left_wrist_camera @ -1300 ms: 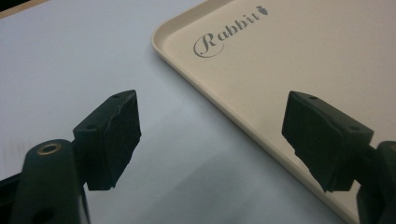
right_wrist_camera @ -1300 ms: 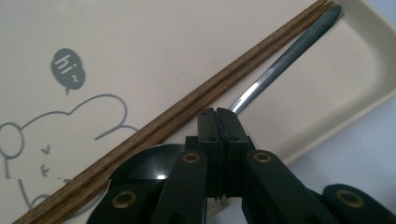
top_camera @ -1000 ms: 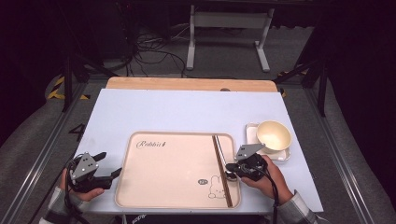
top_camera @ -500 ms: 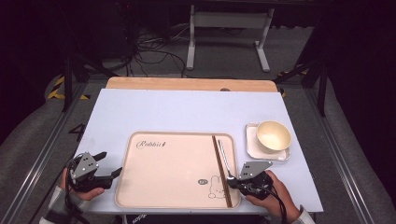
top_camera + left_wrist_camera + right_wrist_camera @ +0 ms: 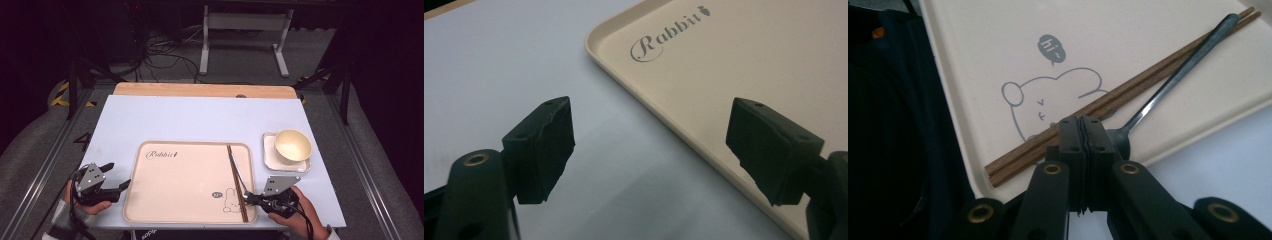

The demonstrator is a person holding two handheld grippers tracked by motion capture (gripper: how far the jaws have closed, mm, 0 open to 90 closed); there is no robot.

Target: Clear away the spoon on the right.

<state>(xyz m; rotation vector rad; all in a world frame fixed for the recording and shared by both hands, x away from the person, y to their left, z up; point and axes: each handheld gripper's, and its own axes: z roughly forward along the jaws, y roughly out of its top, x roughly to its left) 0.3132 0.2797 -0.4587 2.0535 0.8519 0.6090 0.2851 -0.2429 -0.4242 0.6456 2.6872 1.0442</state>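
A beige tray (image 5: 185, 185) printed with "Rabbit" and a little bear lies at the near middle of the pale blue table. Along its right side lie brown chopsticks (image 5: 242, 207) and a dark metal spoon (image 5: 239, 175). My right gripper (image 5: 248, 198) sits at the tray's near right corner. In the right gripper view its jaws (image 5: 1080, 125) are pressed together with nothing visible between them, just in front of the chopsticks (image 5: 1148, 75) and the bowl end of the spoon (image 5: 1178, 75). My left gripper (image 5: 117, 175) stands open just left of the tray, empty (image 5: 649, 145).
A cream bowl (image 5: 292, 145) stands on a white square plate (image 5: 270, 157) right of the tray. A wooden strip (image 5: 200, 90) borders the table's far edge. Beyond it are a dark floor, cables and a metal stand. The tray's rim (image 5: 664, 125) runs between the left jaws.
My right gripper has drawn back from beside the bowl toward the table's near edge, ending at the tray's near right corner. The left gripper has stayed put.
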